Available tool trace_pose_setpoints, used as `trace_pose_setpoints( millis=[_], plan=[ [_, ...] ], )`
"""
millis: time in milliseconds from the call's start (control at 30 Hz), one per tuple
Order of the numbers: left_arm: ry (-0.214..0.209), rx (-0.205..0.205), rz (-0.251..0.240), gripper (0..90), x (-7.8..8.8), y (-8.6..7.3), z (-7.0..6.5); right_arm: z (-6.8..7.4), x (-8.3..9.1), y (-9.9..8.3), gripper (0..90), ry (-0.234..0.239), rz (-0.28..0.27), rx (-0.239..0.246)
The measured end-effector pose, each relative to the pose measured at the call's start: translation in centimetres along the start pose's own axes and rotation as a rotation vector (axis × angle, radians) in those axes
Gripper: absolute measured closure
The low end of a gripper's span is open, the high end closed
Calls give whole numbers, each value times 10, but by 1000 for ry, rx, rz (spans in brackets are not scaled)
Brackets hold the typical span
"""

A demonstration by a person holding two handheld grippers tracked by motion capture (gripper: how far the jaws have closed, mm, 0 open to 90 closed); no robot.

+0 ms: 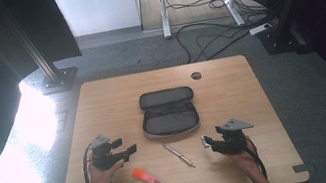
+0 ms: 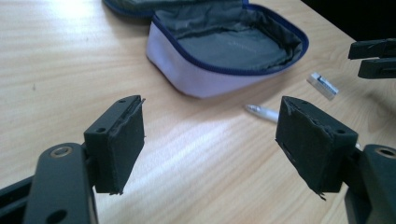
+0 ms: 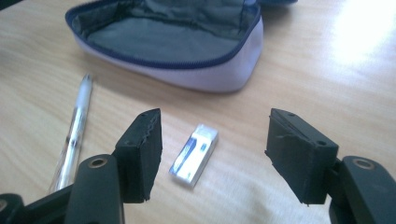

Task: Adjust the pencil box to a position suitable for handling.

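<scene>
Right gripper view is showing the right gripper (image 3: 212, 156) with its jaws standing wide apart and gripping nothing, and the eraser (image 3: 194, 154) is lying flat on the table (image 3: 327, 70) just between and ahead of them. The left gripper (image 2: 210, 142) is also standing open and empty, pointing toward the pen (image 2: 262, 112) and the open case (image 2: 224, 51).

In my judgement the right hand is preparing to pick up the eraser, probably to put it in the case. To do it well, the hand should be coming lower until the pads are passing on both long sides of the eraser, then closing gently. The eraser is thin and low, so the pads must be nearly touching the table, otherwise they are closing over it. It is lying a little slanted, so turning the wrist slightly is helping. The marker (image 1: 149, 178) is lying near the left hand and is not in the way.
</scene>
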State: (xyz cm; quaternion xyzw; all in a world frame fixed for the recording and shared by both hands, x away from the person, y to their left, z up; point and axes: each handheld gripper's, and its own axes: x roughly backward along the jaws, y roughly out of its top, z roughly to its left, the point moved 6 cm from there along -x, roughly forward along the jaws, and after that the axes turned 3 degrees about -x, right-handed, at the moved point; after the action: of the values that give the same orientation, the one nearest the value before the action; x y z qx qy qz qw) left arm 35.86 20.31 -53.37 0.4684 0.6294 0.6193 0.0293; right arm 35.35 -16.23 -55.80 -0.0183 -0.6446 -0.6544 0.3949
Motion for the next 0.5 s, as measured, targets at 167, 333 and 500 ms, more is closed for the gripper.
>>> trace_pose_setpoints(
  millis=[167,333,500],
  plan=[
    [38,-4,19,250,2,-12,3,2,4,-10,353,1,14,-9],
    [45,7,27,259,2,-21,5,3,5,-17,355,-2,30,-11],
    [40,12,26,265,1,-24,7,4,5,-18,365,-9,30,-16]
  ],
)
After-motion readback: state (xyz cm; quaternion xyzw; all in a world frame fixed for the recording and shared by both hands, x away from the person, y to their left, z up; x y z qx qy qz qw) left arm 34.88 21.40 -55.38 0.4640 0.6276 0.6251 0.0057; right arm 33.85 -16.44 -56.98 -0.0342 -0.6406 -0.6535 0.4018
